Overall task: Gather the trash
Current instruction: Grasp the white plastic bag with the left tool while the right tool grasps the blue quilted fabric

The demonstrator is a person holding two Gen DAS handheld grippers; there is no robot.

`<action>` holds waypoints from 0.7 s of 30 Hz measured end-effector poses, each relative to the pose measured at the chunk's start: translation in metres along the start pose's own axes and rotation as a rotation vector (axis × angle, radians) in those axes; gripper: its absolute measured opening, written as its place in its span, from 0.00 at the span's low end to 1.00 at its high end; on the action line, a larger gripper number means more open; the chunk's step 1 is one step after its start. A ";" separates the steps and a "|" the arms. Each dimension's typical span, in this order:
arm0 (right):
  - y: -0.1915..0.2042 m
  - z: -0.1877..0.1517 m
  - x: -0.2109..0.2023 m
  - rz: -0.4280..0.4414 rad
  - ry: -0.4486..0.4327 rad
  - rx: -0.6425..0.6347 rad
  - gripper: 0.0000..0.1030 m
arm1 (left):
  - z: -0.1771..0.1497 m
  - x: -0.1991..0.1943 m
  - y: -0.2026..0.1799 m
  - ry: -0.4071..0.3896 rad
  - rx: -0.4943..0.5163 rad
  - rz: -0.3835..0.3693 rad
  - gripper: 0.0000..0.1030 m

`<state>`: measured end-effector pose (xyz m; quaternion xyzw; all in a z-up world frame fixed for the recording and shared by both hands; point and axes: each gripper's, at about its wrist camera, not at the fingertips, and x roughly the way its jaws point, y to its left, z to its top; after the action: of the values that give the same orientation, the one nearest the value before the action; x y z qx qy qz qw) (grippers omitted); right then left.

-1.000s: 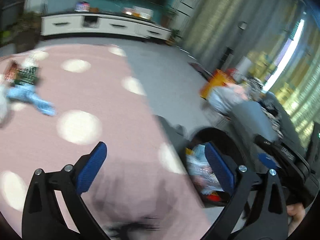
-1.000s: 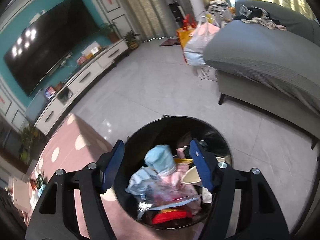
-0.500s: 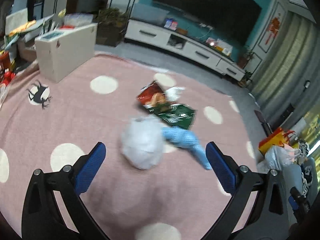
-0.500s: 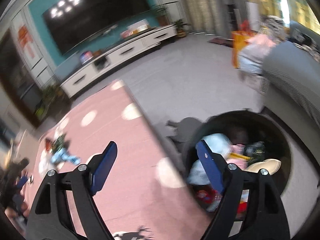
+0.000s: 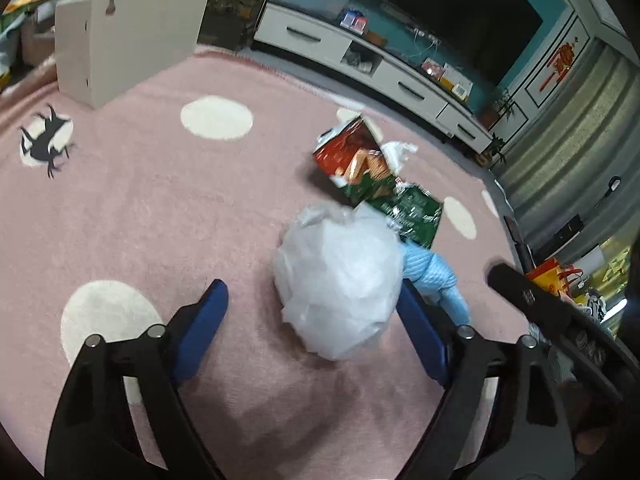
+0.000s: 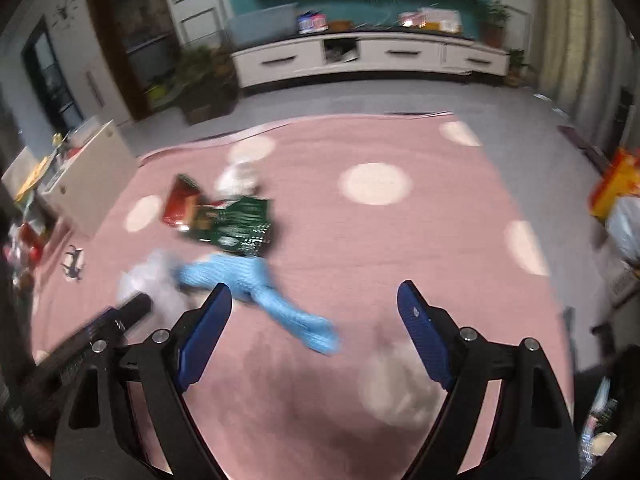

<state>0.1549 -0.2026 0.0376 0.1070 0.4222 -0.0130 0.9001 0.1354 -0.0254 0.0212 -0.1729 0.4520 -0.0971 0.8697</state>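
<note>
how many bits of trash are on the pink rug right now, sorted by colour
White or clear: 2, the big crumpled plastic bag and a smaller white scrap behind the wrappers
Red: 1, the snack bag
Green: 1, the wrapper
Light blue: 1, the knitted-looking piece
Total: 5

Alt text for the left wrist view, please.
The open left gripper hovers over a crumpled white plastic bag on a pink dotted rug, its jaws closing in without touching. Behind lie a light blue cloth and red-green snack wrappers.
</note>
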 end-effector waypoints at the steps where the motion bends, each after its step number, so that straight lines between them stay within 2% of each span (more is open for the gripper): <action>1: 0.006 0.001 0.006 0.011 0.006 -0.001 0.81 | 0.000 0.002 0.003 0.003 -0.011 -0.003 0.80; 4: 0.019 0.006 0.029 0.030 0.056 -0.003 0.76 | 0.000 0.006 0.011 0.011 -0.043 -0.035 0.75; 8: 0.027 0.006 0.041 0.046 0.067 -0.022 0.71 | -0.004 0.006 0.012 0.018 -0.048 -0.074 0.65; 9: 0.028 0.006 0.043 0.048 0.069 -0.031 0.70 | -0.004 0.006 0.011 0.018 -0.042 -0.075 0.53; 11: 0.029 0.005 0.048 0.039 0.070 -0.033 0.63 | -0.006 0.008 0.010 0.041 -0.043 -0.118 0.39; 12: 0.029 0.005 0.051 0.030 0.075 -0.035 0.62 | -0.006 0.007 0.010 0.043 -0.048 -0.127 0.35; 15: 0.030 0.004 0.054 0.045 0.078 -0.041 0.56 | -0.006 0.005 0.007 0.036 -0.031 -0.113 0.27; 21: 0.029 -0.003 0.054 0.057 0.092 -0.037 0.37 | -0.008 -0.003 -0.001 0.022 0.009 -0.079 0.22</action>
<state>0.1900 -0.1703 -0.0002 0.1027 0.4601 0.0256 0.8815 0.1269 -0.0270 0.0195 -0.1856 0.4537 -0.1354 0.8610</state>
